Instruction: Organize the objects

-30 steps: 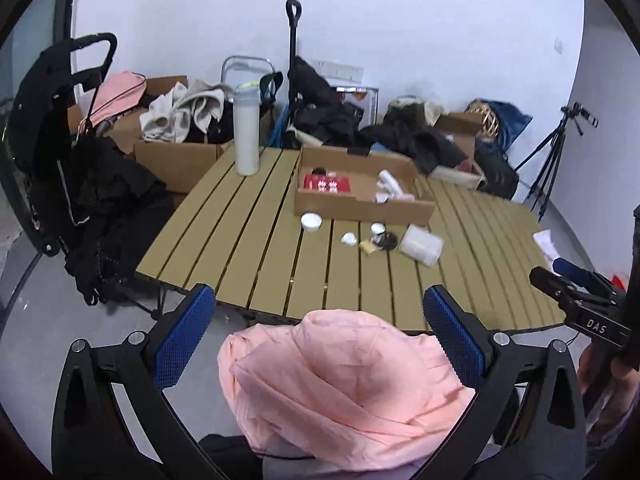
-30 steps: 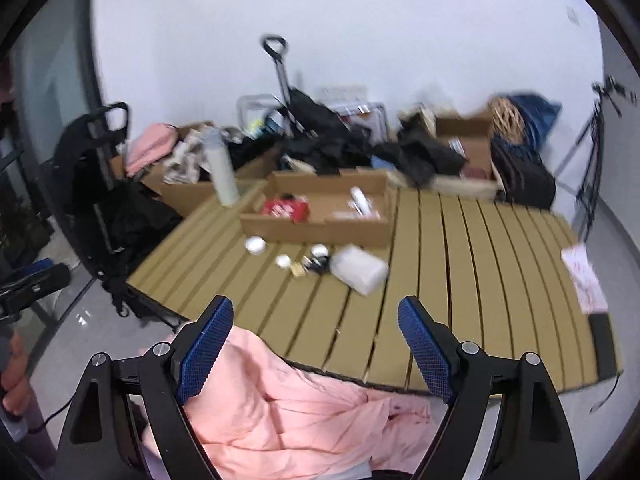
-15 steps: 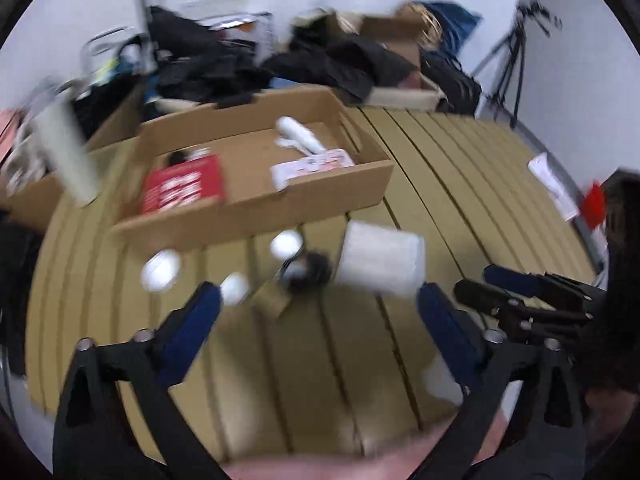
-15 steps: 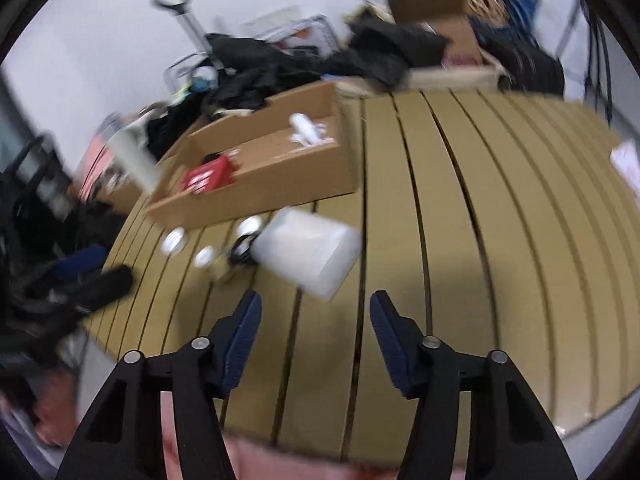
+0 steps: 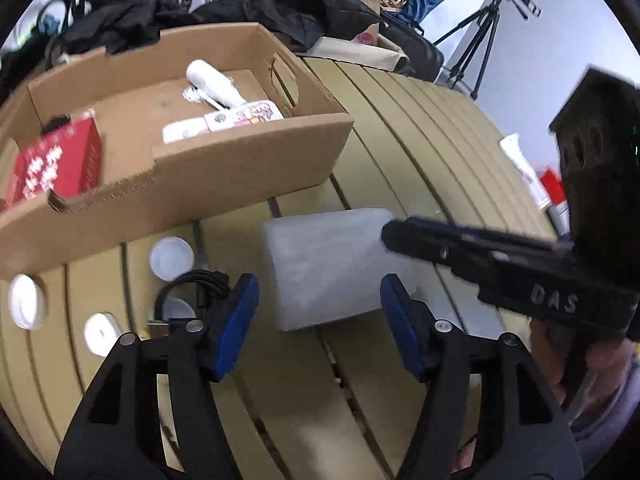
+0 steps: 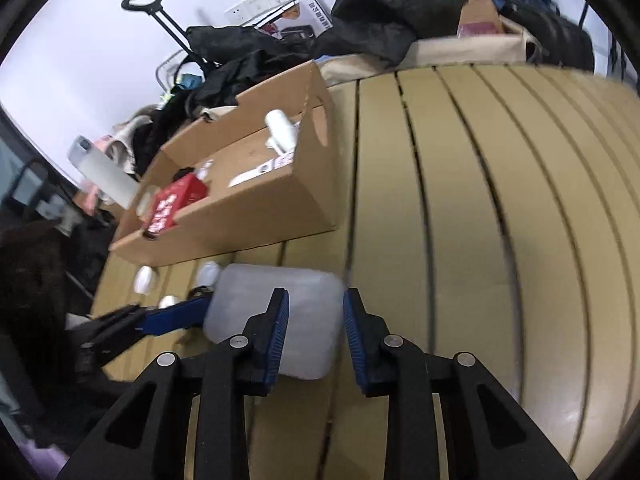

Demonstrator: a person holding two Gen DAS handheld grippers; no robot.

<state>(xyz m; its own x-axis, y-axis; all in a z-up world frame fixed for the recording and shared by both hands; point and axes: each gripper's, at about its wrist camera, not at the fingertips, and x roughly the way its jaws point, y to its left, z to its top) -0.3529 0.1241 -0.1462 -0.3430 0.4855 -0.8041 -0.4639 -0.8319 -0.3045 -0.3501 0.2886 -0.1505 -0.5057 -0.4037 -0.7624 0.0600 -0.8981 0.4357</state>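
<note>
A white soft packet lies on the slatted table just in front of the cardboard box. My left gripper hangs low over the packet's near edge, jaws closing, and the packet sits between the blue pads without being squeezed. My right gripper hovers over the right half of the packet; its jaws are also closing and grip nothing. Its finger reaches the packet's right edge. White caps and a black cable lie to the left. The box holds a red carton and a white bottle.
Black clothes and boxes are piled behind the table. A tripod stands at the back right. A pale flask stands past the box's left end. Papers lie at the table's right edge. Bare slats stretch to the right.
Both grippers came down and forward from above a pink garment to the white packet on the table. Both pairs of jaws have narrowed.
</note>
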